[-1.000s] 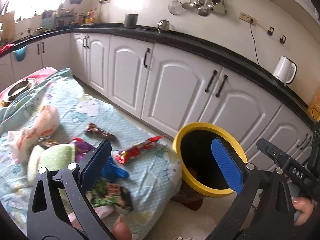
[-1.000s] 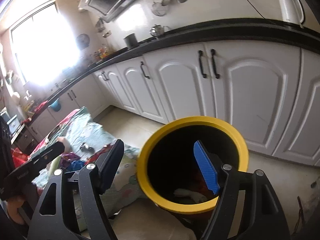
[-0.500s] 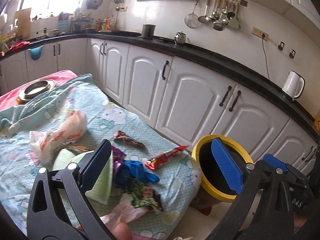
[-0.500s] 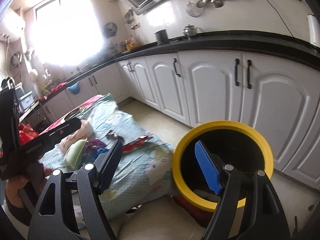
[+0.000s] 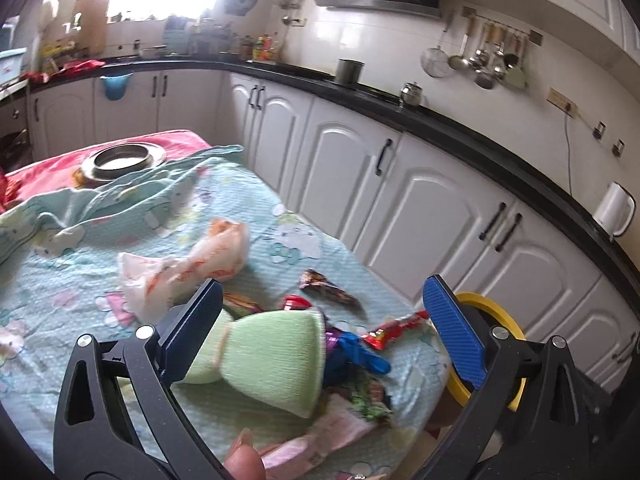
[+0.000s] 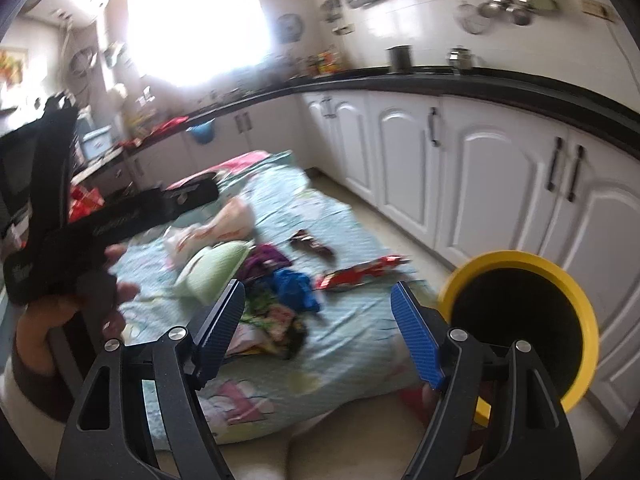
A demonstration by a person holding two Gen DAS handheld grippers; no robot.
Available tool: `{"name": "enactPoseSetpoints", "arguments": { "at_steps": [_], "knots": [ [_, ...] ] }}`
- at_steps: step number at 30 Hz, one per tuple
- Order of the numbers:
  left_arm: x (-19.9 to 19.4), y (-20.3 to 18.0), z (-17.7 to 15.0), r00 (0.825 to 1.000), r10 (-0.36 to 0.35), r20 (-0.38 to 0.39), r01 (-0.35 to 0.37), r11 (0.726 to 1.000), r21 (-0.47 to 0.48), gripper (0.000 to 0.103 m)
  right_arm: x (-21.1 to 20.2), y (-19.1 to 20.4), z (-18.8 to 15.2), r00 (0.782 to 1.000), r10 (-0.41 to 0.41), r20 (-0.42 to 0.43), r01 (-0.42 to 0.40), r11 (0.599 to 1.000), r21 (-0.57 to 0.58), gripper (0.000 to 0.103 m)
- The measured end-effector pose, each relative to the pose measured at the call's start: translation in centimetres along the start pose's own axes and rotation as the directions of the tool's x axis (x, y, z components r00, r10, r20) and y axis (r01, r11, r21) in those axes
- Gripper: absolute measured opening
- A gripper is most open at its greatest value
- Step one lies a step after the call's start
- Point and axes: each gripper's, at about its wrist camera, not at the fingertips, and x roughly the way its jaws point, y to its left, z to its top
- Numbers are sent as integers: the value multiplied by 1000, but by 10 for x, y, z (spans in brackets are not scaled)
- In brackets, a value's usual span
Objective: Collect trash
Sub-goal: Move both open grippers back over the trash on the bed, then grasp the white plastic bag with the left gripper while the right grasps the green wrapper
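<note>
Trash lies on a table with a light blue cartoon cloth (image 5: 80, 272): a green sponge-like pad (image 5: 272, 356), a white and orange plastic bag (image 5: 192, 264), a red wrapper (image 5: 394, 328), a dark wrapper (image 5: 326, 284), a blue crumpled piece (image 5: 356, 356) and colourful packets (image 6: 276, 320). A yellow-rimmed bin (image 6: 520, 320) stands at the table's right end. My left gripper (image 5: 320, 332) is open and empty above the green pad. My right gripper (image 6: 316, 328) is open and empty, over the table's near end, left of the bin.
White kitchen cabinets (image 5: 420, 216) under a black counter run behind the table. A metal bowl (image 5: 120, 160) sits on a pink cloth at the far end. A white kettle (image 5: 614, 208) stands on the counter. The left gripper's body (image 6: 100, 224) shows in the right wrist view.
Both grippers have swung left, away from the bin and over the table's trash. The bin has slid to the right edge of both views. Both stay open and empty.
</note>
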Motion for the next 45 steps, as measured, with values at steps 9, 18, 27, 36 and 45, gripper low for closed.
{"name": "enactPoseSetpoints", "arguments": {
  "at_steps": [9,18,27,36,45],
  "knots": [
    [1,39,3,998,60,0,-60,996,-65,92,38,33,-6,992,60,-108,-69,994,-80,72],
    [17,91,-3,989,139,-48,-145,978,-148,92,71,41,-11,980,72,-186,-85,994,-64,63],
    [46,142,-8,978,165,-125,-192,949,-249,92,86,40,-15,969,93,-228,-106,993,-43,36],
    [67,169,-11,979,96,-177,-154,923,-352,82,80,30,-12,971,115,-211,-121,993,-15,23],
    [69,168,-17,978,82,-192,-144,930,-338,25,68,19,-4,977,122,-176,-120,992,26,21]
  ]
}}
